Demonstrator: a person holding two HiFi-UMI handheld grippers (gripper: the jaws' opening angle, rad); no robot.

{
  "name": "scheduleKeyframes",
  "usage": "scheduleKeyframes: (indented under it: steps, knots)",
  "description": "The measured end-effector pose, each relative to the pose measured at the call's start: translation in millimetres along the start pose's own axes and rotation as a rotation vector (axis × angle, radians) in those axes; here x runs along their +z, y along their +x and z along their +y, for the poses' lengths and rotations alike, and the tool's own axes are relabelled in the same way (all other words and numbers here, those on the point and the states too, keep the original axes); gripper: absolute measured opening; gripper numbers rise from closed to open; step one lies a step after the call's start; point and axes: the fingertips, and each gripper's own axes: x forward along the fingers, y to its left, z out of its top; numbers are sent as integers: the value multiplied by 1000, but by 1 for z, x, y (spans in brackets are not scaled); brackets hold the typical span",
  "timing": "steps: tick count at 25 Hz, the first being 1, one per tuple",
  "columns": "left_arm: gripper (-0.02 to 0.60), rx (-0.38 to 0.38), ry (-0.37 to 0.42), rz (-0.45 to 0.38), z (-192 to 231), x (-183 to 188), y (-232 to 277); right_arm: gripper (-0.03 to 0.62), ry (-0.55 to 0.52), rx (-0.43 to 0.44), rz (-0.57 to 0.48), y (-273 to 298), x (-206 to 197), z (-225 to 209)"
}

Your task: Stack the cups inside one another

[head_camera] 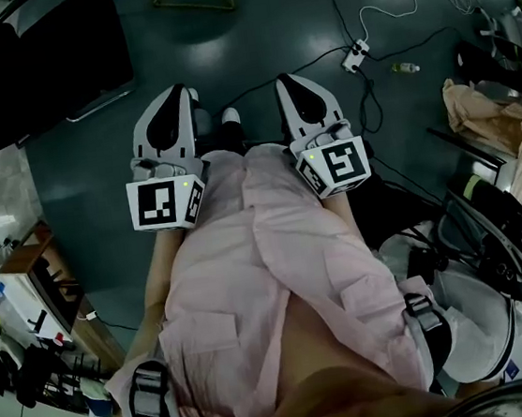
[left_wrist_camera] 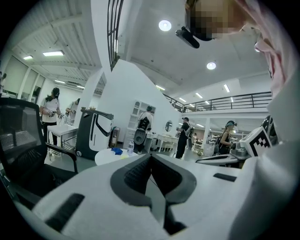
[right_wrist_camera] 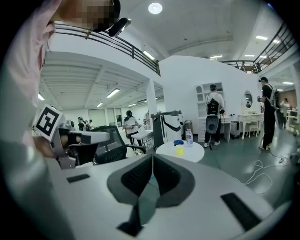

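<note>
Head view: left claw [head_camera: 175, 98] and right claw [head_camera: 291, 86] are both shut tight, holding nothing. Left gripper view: the round bench [left_wrist_camera: 104, 158] is far off. Right gripper view: a yellow cup [right_wrist_camera: 179, 150] sits on that bench. Best to walk close before opening.

Pink smock [head_camera: 275, 248]; white L hand-held gripper [head_camera: 183, 97], R hand-held gripper [head_camera: 285, 83] w/ marker cubes [head_camera: 166, 203].
</note>
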Motion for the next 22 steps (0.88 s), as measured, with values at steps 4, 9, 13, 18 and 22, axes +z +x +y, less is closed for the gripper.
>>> scheduleKeyframes:
  steps: [4,9,13,18,22]
  knots:
    - [16,-39,9,-9,17,9,9,31,-5,-2,7,22,5,13]
    - [16,-96,31,-4,37,23,18,32,19,11,-11,51,19,32]
    - [15,-113,45,-9,59,34,23,32,31,-15,-26,69,27,43]
    - [16,-135,50,-5,80,36,24,32,41,-41,-43,84,30,52]
    - [17,-113,38,-7,98,37,19,32,50,-49,-52,91,31,61]
